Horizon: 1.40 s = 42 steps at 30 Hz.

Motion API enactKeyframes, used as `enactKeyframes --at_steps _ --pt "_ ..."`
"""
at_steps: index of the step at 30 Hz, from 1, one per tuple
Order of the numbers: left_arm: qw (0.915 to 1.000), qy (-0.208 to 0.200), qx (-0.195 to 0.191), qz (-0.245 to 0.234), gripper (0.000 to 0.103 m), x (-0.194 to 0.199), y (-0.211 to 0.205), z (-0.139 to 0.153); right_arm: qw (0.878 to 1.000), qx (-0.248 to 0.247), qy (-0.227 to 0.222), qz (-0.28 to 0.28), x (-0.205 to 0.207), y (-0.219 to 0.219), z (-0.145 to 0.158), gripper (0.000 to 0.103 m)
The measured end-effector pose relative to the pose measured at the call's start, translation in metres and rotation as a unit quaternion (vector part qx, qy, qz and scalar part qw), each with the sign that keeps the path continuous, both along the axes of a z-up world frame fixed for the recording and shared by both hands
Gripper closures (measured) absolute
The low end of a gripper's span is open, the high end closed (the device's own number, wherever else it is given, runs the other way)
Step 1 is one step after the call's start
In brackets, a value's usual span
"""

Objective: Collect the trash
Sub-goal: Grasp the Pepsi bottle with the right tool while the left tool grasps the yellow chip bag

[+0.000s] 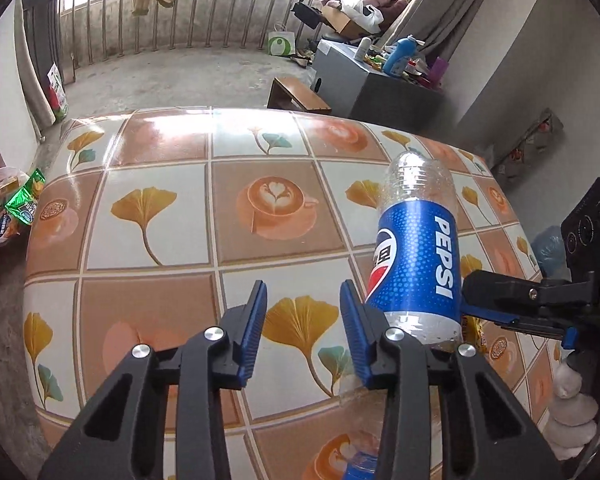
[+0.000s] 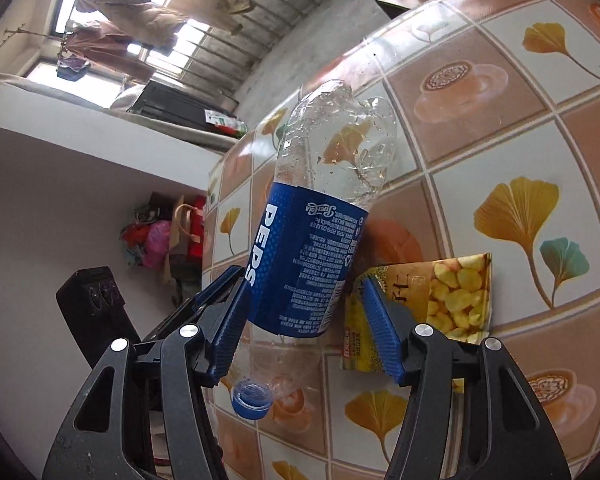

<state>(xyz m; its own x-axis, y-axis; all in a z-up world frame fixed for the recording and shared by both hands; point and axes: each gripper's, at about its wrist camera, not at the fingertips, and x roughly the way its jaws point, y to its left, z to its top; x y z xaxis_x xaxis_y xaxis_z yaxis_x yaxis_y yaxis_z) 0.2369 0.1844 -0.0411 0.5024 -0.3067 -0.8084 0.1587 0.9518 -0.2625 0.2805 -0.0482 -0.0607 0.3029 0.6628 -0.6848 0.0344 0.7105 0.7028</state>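
Right gripper (image 2: 304,320) fingers clamped on Pepsi bottle (image 2: 304,264), left gripper (image 1: 303,332) fingers apart, empty, above table (image 1: 160,240), snack packet (image 2: 452,300) beside.

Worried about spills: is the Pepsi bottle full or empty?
Empty. The clear parts of the bottle show the tablecloth straight through, with only droplets inside; its blue cap is on.
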Motion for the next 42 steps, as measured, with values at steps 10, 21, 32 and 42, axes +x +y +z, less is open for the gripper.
enactKeyframes --at_steps 10,21,32,42 --pt "0.9998 0.009 -0.01 -0.012 0.074 -0.002 -0.007 -0.003 1.0 0.011 0.001 0.01 -0.003 0.008 0.001 0.048" --pt "0.9971 -0.04 -0.035 -0.054 0.076 -0.032 -0.056 0.042 0.998 0.017 -0.068 -0.006 -0.029 -0.05 0.041 0.05" --pt "0.9864 0.058 -0.119 -0.097 0.074 -0.062 -0.066 0.01 0.968 -0.213 -0.121 0.062 -0.016 -0.052 0.023 0.05" --pt "0.9854 0.086 -0.144 -0.027 0.074 -0.065 -0.046 -0.012 0.94 -0.208 -0.156 0.219 -0.053 -0.01 0.019 0.05"
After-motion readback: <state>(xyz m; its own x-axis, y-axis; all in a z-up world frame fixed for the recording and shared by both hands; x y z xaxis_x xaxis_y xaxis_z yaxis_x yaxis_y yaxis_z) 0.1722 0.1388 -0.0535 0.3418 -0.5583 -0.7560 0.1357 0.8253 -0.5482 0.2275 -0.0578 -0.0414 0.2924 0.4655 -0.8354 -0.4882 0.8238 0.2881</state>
